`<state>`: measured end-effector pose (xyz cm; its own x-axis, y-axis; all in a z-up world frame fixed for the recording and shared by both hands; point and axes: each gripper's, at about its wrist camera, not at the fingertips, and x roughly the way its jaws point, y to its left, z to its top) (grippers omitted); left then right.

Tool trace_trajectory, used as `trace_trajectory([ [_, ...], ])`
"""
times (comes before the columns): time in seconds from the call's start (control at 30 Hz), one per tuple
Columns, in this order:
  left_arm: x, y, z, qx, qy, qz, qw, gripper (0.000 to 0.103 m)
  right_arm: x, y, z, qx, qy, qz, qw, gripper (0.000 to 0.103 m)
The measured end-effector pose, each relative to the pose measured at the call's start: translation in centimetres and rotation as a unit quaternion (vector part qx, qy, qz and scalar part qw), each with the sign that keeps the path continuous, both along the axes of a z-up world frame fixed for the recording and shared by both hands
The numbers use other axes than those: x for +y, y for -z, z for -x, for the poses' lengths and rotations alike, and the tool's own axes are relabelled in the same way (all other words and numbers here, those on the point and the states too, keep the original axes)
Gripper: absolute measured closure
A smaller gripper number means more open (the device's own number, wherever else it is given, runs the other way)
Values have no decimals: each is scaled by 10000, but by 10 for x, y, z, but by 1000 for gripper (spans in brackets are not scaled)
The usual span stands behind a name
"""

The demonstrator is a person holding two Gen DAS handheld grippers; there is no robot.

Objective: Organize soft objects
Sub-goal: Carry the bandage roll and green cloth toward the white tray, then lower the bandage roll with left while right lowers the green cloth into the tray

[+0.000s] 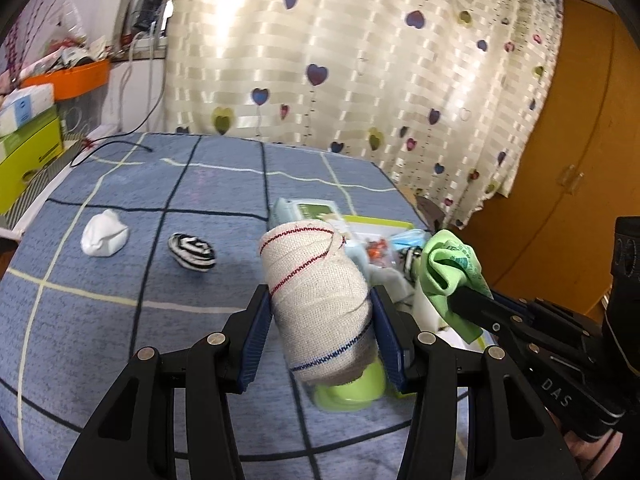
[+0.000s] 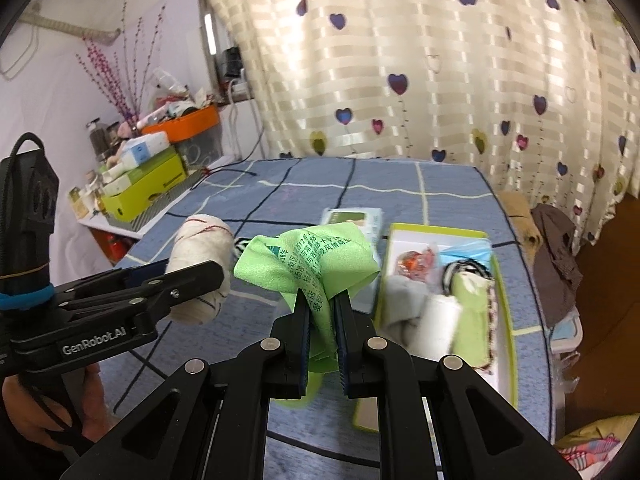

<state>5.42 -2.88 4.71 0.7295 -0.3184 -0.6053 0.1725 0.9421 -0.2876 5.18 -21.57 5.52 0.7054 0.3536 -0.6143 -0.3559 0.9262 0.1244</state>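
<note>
Clamped at six o'clock: left gripper (image 1: 320,320) spread wide around bandage roll (image 1: 316,300), right gripper (image 2: 322,312) nearly closed on green cloth (image 2: 312,260). Beyond at two o'clock, tray (image 2: 506,320) already crowded; could snag or spill cloth overhanging rim.

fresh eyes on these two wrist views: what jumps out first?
Both grippers are loaded. The left gripper has its jaws clamped on a rolled beige cloth, held above the blue checked bedspread. Beside it, the right gripper pinches a crumpled green cloth. On the right, a green-rimmed tray holds more soft items; two rolled socks lie on the left.
</note>
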Motion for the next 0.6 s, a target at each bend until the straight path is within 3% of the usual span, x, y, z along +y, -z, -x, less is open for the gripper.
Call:
trace_trajectory([
  [0.6, -61, -5, 5, 8, 686, -112, 9976, 52, -67, 3, 14, -6, 646, -83, 9979, 92],
])
